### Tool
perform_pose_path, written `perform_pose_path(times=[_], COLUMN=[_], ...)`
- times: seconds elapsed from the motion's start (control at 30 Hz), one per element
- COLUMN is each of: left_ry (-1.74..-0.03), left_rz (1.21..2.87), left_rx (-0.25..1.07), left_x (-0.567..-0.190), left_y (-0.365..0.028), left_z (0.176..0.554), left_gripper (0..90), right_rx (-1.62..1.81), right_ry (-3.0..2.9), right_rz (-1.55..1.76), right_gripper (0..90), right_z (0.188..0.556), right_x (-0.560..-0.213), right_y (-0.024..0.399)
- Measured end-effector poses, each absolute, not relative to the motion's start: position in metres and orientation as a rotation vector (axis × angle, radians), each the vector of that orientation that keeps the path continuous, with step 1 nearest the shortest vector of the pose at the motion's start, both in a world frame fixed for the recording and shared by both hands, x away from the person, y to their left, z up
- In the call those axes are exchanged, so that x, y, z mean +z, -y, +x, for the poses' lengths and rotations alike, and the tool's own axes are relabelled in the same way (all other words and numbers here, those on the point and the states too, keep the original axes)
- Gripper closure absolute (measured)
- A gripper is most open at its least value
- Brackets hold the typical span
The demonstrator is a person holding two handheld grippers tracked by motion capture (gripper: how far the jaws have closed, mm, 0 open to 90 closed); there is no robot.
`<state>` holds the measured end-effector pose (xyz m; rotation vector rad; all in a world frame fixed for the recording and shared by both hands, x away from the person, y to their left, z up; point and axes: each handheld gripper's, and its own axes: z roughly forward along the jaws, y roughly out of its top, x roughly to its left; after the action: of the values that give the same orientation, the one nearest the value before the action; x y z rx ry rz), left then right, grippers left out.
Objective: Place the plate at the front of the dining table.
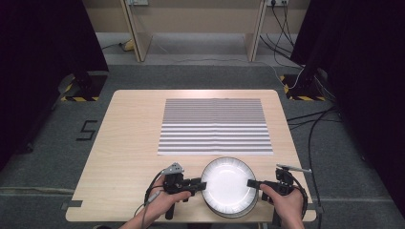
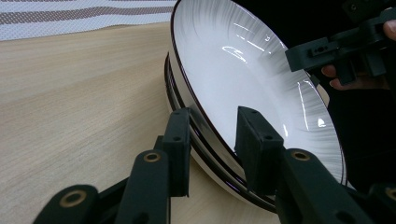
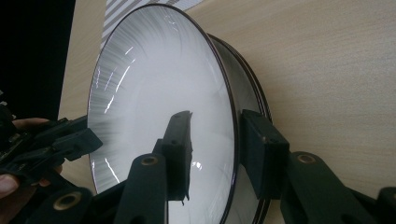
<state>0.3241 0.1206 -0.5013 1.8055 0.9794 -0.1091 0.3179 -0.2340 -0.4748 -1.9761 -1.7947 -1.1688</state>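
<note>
A stack of white plates with dark rims stands at the table's front edge. The top plate (image 1: 227, 183) sits a little higher and farther back than the lower plates (image 1: 230, 213). My left gripper (image 1: 204, 183) grips the top plate's left rim, one jaw inside the bowl and one outside, as the left gripper view (image 2: 215, 135) shows on the top plate (image 2: 243, 60). My right gripper (image 1: 249, 183) holds the opposite rim the same way, and the right gripper view (image 3: 215, 135) shows it astride the top plate (image 3: 154, 93).
A grey-and-white striped mat (image 1: 215, 126) lies in the middle of the light wooden table (image 1: 129, 143), just beyond the plates. Cables and dark stands are on the floor around the table. The table's near edge is right under the plates.
</note>
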Motion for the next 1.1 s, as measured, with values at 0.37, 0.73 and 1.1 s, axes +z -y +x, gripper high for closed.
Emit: perform_pose_path(times=[0.37,0.73,1.1], left_ry=[-0.991,-0.998,-0.940], left_rz=[1.851,1.854,1.826], left_rx=[-0.077,-0.100,-0.075], left_x=[-0.499,-0.501,-0.504], left_y=[-0.114,-0.112,-0.116], left_z=[0.326,0.329,0.330], left_gripper=[66.2,66.0,64.7], right_rx=[-1.221,-1.221,-1.238], right_ry=[1.799,1.910,1.809], right_rz=[-2.012,-2.039,-2.037], right_gripper=[68.6,82.7,84.4], right_z=[0.312,0.312,0.313], right_x=[-0.477,-0.480,-0.482], right_y=[0.233,0.229,0.234])
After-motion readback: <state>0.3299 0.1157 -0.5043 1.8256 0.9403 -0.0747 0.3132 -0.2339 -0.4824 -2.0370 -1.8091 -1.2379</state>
